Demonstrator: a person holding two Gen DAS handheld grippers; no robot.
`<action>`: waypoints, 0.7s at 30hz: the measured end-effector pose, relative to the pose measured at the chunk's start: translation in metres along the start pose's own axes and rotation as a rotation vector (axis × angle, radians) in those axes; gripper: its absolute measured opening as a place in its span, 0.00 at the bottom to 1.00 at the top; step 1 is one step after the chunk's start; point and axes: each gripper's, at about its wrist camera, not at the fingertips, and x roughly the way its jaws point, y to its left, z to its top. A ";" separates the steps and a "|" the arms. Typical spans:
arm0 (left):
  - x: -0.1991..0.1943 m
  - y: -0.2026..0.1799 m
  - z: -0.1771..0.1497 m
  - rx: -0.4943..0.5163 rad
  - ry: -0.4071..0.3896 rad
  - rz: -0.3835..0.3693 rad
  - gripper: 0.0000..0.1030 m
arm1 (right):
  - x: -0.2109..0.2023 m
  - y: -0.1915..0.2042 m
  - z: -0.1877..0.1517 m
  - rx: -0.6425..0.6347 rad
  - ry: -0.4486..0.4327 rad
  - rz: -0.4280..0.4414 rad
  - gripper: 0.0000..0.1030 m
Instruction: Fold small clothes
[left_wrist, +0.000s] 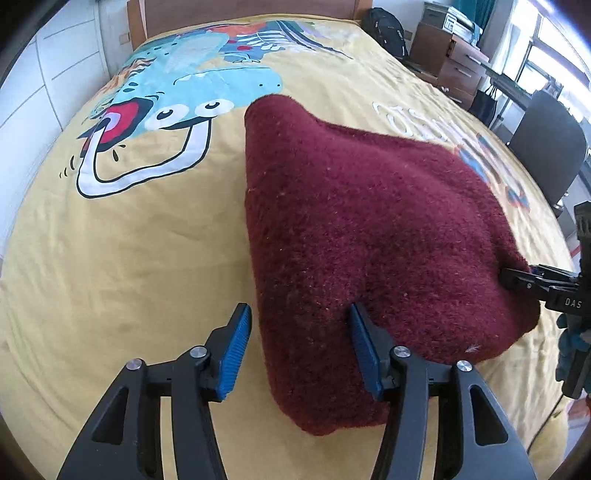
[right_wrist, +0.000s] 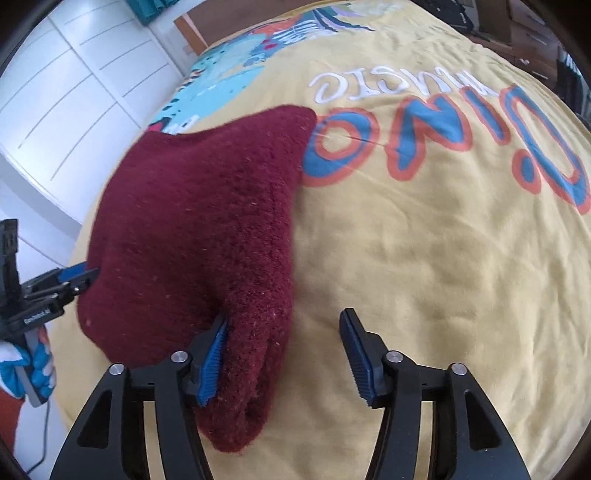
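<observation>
Left tool (left_wrist: 299, 354) angled down, jaws apart; right tool (right_wrist: 284, 354) likewise, jaws parted wide.

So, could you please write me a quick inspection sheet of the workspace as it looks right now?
Surface: bed with a yellow dinosaur-print bedspread, lightly wrinkled.
Job's things: one dark red knitted garment, folded over, lying flat on the bedspread.
Clutter: nothing seen on the bed besides the garment.
Grippers: left gripper open, straddling the garment's near left corner; right gripper open, straddling its near right corner, pads not pressing.
Cables: a thin dark cable hangs below the left gripper's handle.
Surroundings: white wardrobe doors, wooden headboard, black backpack, wooden drawers, dark chair, window.
</observation>
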 end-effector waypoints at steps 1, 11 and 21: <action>0.002 -0.001 -0.002 -0.001 -0.005 0.004 0.51 | 0.003 -0.004 0.000 0.022 0.004 0.006 0.62; -0.009 0.002 -0.001 -0.060 -0.027 0.017 0.55 | -0.021 0.004 -0.010 0.041 -0.004 -0.051 0.65; -0.048 -0.011 -0.016 -0.057 -0.089 0.070 0.55 | -0.048 0.013 -0.030 0.064 -0.026 -0.148 0.67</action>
